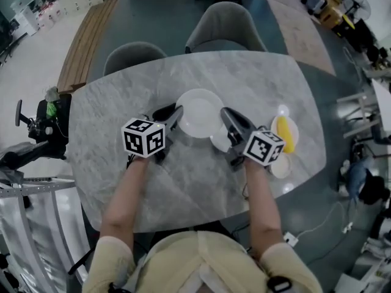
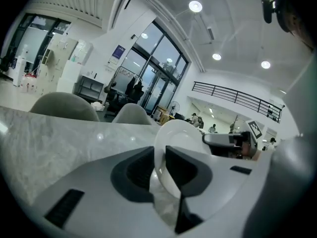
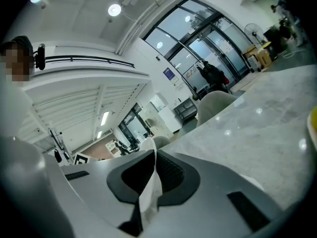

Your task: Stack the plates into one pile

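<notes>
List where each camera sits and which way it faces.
Head view: on the person's head, facing steeply down at the marble table; shows both forearms, left hand-held gripper, right hand-held gripper.
Left gripper view: on the left hand-held gripper, looking along its jaws, shut on the large white plate, toward chairs.
Right gripper view: on the right hand-held gripper, looking along its jaws, shut on the small white plate, across the table.
Shared: head and left gripper views both show the large white plate.

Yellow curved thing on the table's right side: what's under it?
A small round white plate lies under the yellow curved thing, on the grey marble table. The plate's middle is covered, so nothing else there can be seen.
</notes>
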`<state>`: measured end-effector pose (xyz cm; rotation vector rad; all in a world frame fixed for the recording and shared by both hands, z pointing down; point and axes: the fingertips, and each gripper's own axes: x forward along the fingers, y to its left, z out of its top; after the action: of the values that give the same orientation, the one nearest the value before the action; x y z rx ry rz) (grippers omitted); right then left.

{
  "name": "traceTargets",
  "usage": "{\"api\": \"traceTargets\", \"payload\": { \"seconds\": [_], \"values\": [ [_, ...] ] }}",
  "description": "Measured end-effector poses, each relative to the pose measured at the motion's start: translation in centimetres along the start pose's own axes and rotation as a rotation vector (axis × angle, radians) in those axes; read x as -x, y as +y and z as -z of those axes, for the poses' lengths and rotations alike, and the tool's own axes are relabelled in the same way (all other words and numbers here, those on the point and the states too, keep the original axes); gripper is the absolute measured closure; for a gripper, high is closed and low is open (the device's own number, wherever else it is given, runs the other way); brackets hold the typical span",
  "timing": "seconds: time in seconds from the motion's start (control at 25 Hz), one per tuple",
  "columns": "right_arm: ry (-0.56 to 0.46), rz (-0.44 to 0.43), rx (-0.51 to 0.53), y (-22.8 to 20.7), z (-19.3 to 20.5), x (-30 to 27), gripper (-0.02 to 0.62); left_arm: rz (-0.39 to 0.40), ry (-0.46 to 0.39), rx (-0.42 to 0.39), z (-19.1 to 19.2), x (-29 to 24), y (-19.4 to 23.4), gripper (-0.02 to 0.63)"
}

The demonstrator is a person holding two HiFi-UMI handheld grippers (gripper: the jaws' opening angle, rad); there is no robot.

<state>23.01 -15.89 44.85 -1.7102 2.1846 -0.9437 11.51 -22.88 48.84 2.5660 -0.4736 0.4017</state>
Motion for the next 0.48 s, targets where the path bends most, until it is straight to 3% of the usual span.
{"api": "traceTargets", "payload": {
  "seconds": [0.24,0.48],
  "values": [
    [-0.041,0.093,-0.038,-4.0,0.0,5.3,0.581,0.055,0.056,-0.021,1.4,-4.1,-4.6,0.535],
    [-0.049,0.178,-0.106,-7.7,1.5,9.0,0.581,0.051,0.132,-0.039,3.8,-7.3,-7.7,0.535]
  ]
}}
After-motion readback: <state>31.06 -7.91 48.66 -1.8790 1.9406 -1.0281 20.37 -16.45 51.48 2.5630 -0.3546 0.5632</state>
